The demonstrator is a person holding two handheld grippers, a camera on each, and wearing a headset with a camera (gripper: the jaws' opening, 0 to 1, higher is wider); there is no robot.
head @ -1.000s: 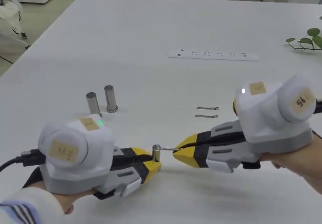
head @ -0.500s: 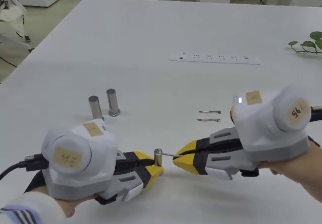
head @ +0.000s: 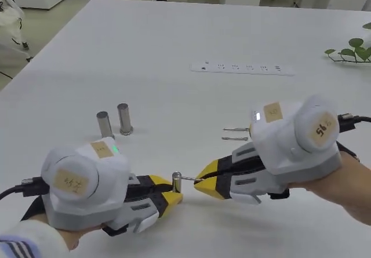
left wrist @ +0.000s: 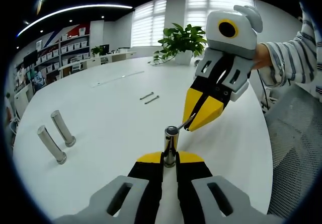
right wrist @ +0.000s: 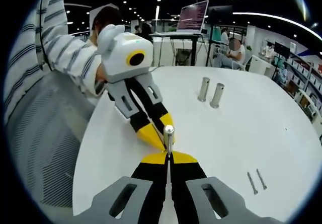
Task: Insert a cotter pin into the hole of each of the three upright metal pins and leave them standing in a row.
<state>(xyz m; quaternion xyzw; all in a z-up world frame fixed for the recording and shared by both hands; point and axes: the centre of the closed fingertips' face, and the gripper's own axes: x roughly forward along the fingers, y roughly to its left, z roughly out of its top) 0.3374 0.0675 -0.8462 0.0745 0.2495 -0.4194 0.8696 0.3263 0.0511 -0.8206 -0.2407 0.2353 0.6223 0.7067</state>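
My left gripper point(head: 174, 192) is shut on an upright metal pin point(head: 177, 180) low on the white table; its own view shows the pin point(left wrist: 170, 144) between the yellow jaws point(left wrist: 170, 157). My right gripper point(head: 200, 183) is shut on a thin cotter pin point(head: 188, 178) lying level, with its tip at the pin's head. In the left gripper view the cotter pin point(left wrist: 186, 123) meets the head from the right. Two more upright pins point(head: 104, 124) point(head: 123, 118) stand side by side at the back left. Two loose cotter pins point(head: 235, 133) lie beyond the right gripper.
A white power strip point(head: 240, 68) lies further back on the table point(head: 174, 49). A green plant point(head: 352, 48) sits at the far right edge. In the right gripper view the two spare pins point(right wrist: 210, 92) stand beyond the held pin point(right wrist: 168, 135), and people sit in the room behind.
The right gripper has edged left with the cotter pin, keeping its tip at the pin's head. The left gripper still holds the pin. The head camera has shifted slightly.
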